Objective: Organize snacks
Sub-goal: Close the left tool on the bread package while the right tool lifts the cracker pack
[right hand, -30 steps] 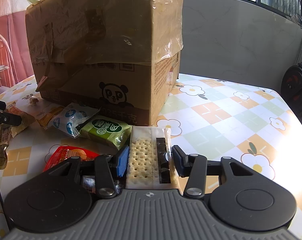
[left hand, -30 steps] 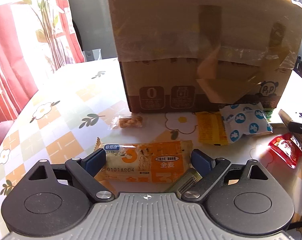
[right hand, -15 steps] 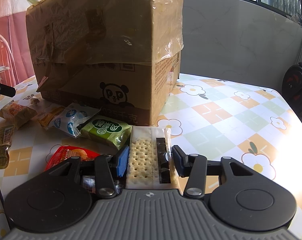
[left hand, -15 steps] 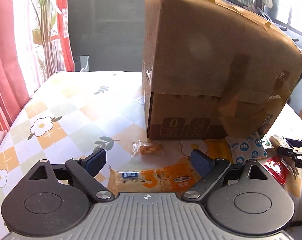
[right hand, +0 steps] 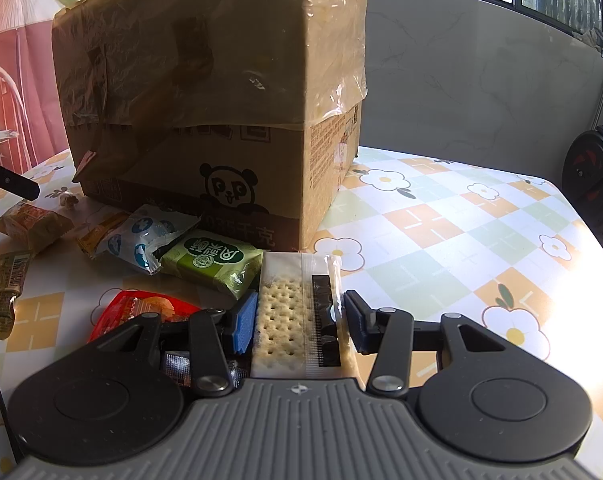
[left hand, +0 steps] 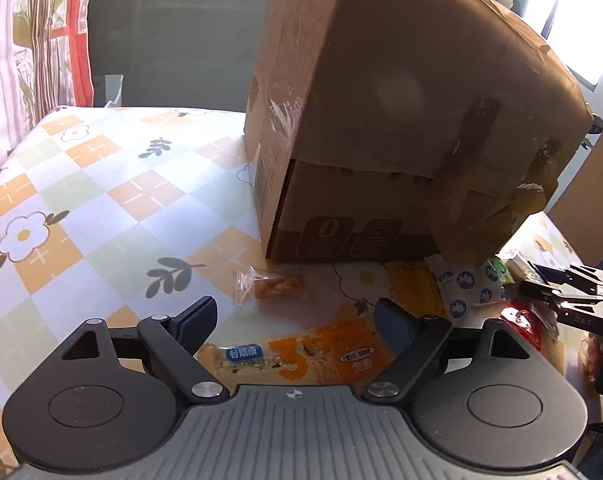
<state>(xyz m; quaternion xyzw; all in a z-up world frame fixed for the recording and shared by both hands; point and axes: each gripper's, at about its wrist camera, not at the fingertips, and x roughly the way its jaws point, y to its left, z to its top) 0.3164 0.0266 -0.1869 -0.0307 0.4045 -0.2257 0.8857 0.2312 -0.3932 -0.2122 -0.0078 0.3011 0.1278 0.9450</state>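
Closing left hand-held gripper (left hand: pixel 294 312), now swung leftward

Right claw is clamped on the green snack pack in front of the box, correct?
Not the green pack. The right wrist view shows the right claw clamped on the cracker packet; the green snack pack lies free beside it, in front of the box.

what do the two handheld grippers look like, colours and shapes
Both match: a ribbed grey body, two round black discs and black linkage arms with silver pivot screws. The left gripper has dark navy pads; the right gripper shows one brighter blue textured pad.
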